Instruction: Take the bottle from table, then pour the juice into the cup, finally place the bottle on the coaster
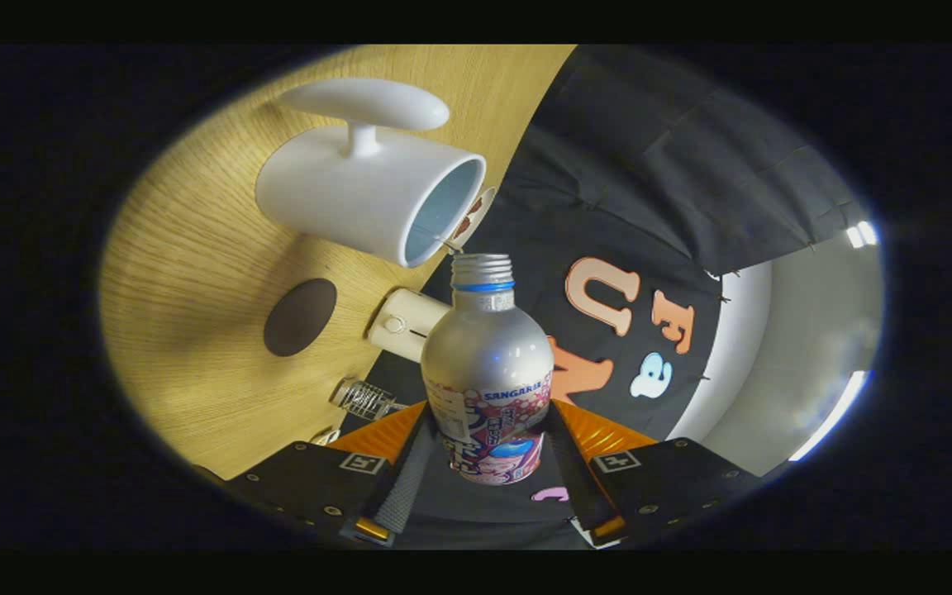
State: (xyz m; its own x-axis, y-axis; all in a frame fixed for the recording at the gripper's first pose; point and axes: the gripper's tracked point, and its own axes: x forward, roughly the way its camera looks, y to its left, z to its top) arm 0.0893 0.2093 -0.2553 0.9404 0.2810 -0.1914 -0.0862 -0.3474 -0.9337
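My gripper (pixel 488 434) is shut on a silver bottle (pixel 488 355) with a colourful label, both fingers pressing on its lower body. The bottle has a threaded neck with a blue ring and no cap. The whole view is rolled sideways, so the bottle is tipped. Its open mouth lies just below the rim of a white cup (pixel 360 198) with a broad handle, which stands on the wooden table (pixel 195 248). I cannot see any juice flowing. A dark round coaster (pixel 301 316) lies on the table beside the cup.
A small white cylindrical object (pixel 402 324) stands at the table's edge close to the bottle's shoulder. A small clear ribbed bottle (pixel 364 399) lies further along that edge, near my one finger. Black cloth hangs behind the table.
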